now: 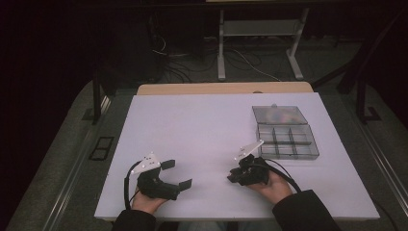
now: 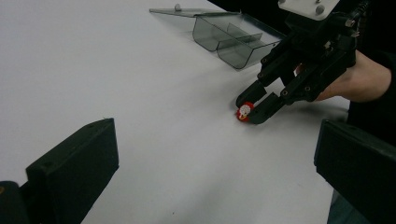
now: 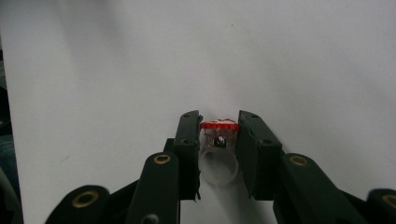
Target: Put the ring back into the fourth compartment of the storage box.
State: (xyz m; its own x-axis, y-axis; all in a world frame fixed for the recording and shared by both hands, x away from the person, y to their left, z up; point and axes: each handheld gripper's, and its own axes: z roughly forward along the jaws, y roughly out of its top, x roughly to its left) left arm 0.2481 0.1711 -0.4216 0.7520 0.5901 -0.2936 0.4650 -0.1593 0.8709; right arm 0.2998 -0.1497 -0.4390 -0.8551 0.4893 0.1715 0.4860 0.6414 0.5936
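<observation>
A small ring with a red-and-white top [image 3: 219,135] sits on the white table [image 1: 202,125], pinched between the black jaws of my right gripper [image 3: 219,120]. In the left gripper view the ring [image 2: 244,112] shows at the tips of the right gripper [image 2: 248,110], low on the table surface. My right gripper [image 1: 232,177] lies at the front right, held by a hand. My left gripper [image 1: 177,174] rests at the front left, its jaws wide apart with nothing between them, and points toward the right gripper.
A clear grey compartment box [image 1: 287,142] with its lid [image 1: 280,114] folded back stands at the right, just beyond the right gripper. In the left gripper view the box [image 2: 233,39] is behind the right hand. A desk frame and cables are on the floor beyond the table.
</observation>
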